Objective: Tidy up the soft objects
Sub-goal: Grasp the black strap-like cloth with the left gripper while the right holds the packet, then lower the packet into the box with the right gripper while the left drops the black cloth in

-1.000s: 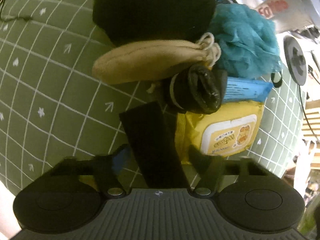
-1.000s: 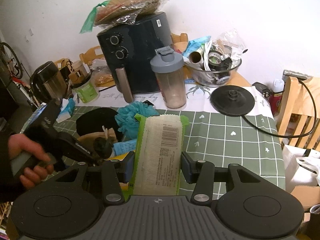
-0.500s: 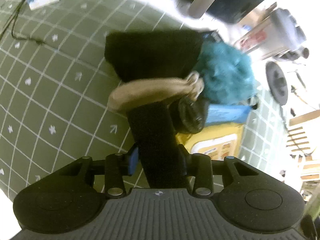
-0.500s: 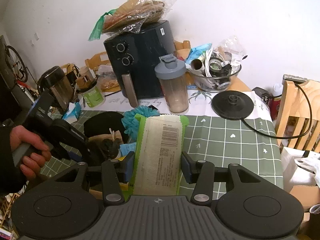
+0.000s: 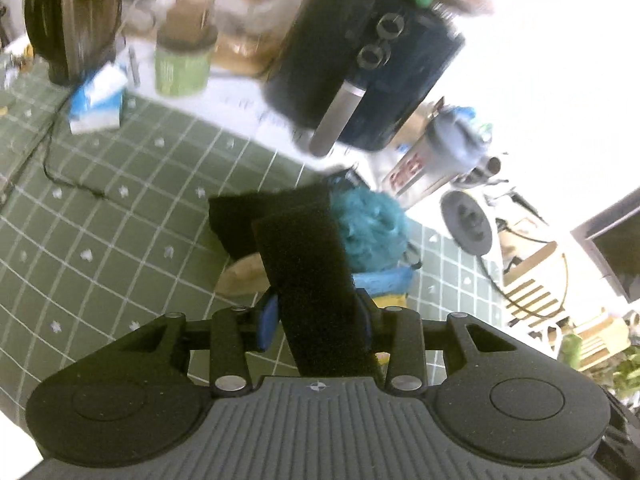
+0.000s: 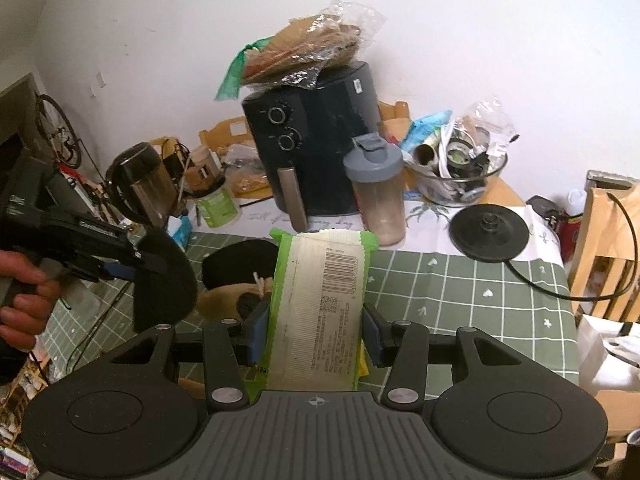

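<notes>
Here, a black fuzzy pad, oblong and felt-like, is pinched between the blue-padded jaws of the left gripper, which is tilted steeply down over the green checked tablecloth. From the right wrist view the same pad is seen hanging limp from that gripper, clear of the table, the grip being held by a hand whose fingers are curled round the handle.

A flat green-edged packet with a printed barcode is clamped between the jaws of the right gripper, pointed gently downward; its near end is hidden by the gripper body.

Below the left jaws, a black cloth, a beige drawstring pouch, a teal mesh bath puff and a blue packet are partly covered by the held pad. The far objects in the left view are blurred, though a dark air fryer and a grey-lidded shaker bottle are made out clearly from the right.
</notes>
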Demonstrator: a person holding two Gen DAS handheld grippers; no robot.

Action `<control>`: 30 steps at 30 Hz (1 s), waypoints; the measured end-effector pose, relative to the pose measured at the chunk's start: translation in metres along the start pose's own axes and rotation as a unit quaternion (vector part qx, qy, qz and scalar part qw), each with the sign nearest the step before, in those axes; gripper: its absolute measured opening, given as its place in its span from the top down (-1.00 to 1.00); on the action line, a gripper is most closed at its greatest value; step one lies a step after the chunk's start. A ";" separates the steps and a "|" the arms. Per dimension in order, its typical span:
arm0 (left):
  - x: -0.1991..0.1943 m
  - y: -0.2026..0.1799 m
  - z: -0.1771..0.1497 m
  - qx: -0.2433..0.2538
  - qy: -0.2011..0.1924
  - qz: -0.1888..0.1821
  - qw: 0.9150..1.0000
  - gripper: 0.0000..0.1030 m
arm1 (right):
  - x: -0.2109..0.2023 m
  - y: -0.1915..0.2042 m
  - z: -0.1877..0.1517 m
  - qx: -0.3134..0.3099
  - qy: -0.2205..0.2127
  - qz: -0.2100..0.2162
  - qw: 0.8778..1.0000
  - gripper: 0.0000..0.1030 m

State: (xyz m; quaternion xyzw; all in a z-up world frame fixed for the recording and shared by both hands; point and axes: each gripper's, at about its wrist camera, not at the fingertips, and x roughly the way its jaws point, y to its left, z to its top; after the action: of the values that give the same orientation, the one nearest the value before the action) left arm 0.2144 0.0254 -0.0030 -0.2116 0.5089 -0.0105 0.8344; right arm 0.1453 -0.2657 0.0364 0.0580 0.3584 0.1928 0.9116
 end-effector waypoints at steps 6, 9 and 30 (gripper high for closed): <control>-0.040 0.001 -0.010 0.021 -0.037 -0.023 0.999 0.26 | -0.007 0.010 0.000 -0.010 0.006 0.020 1.000 0.02; -0.058 0.003 -0.017 0.032 -0.048 -0.032 0.998 0.26 | -0.011 0.015 0.000 -0.013 0.012 0.031 0.999 0.02; -0.082 0.008 -0.077 0.099 0.018 -0.055 0.993 0.26 | -0.015 0.056 -0.037 -0.024 0.087 0.100 0.991 0.01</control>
State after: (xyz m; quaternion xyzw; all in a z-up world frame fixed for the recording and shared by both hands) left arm 0.1079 0.0256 0.0329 -0.1555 0.5076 -0.1106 0.8402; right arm 0.0929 -0.2214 0.0321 0.0549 0.4240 0.2961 0.8541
